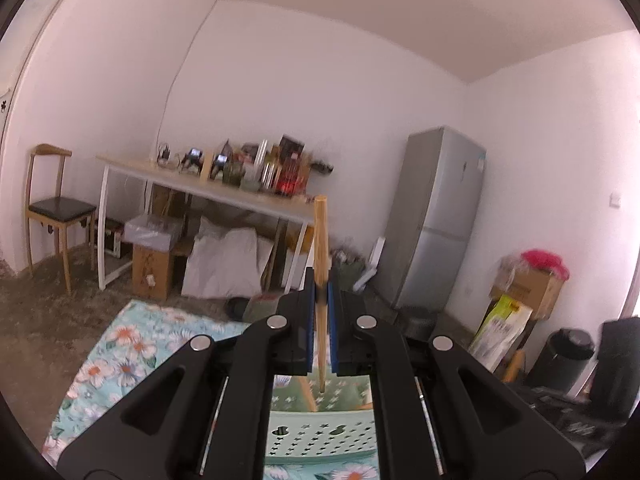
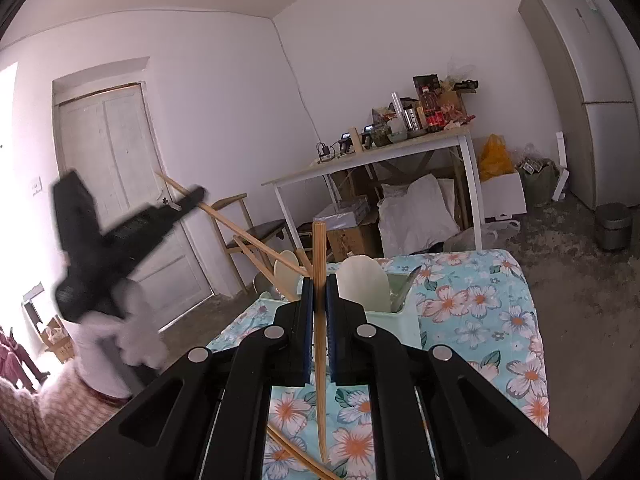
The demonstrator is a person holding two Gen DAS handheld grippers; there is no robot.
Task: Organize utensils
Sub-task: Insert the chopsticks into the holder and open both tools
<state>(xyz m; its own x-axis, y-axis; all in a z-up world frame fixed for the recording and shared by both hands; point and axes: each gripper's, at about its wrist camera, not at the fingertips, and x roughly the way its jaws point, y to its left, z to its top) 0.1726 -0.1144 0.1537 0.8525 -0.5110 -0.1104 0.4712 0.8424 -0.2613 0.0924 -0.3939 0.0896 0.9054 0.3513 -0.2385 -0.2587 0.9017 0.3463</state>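
- Right now both claws are clenched, each on one chopstick.
- Left claw (image 1: 320, 300): pads pinch a chopstick (image 1: 320, 248) near mid-length. It stands almost upright, butt above the fingers, tip hanging over the green basket (image 1: 320, 436). I read that as lined up for a tip-first drop into the holder.
- Right claw (image 2: 319, 300): same grip on a second chopstick (image 2: 319, 272), upright, its lower end down near the floral cloth (image 2: 480, 304). A mid-length pinch keeps the stick from swinging, which is why I'd hold it there.
- From the right wrist view the left claw (image 2: 192, 196) shows blurred, up at left, its stick slanting down toward the basket (image 2: 404, 316).
- Basket sits on the table, already carrying pale spoons (image 2: 364, 280) and slanted chopsticks (image 2: 272, 252). One loose chopstick (image 2: 296, 454) lies on the cloth in front of it, near the right stick's tip.
- Room: the basket opening is crowded by spoon bowls and leaning sticks, so entry looks tight; steep and tip-first seems safest. Cannot tell which compartment is free.
- Edges: table drops off at right, bare cloth between basket and that edge. Above the basket the air is clear apart from the two claws, which are apart for now; they could cross if both go in together.
- Judgement: sorting is partway, at least three sticks not yet in.
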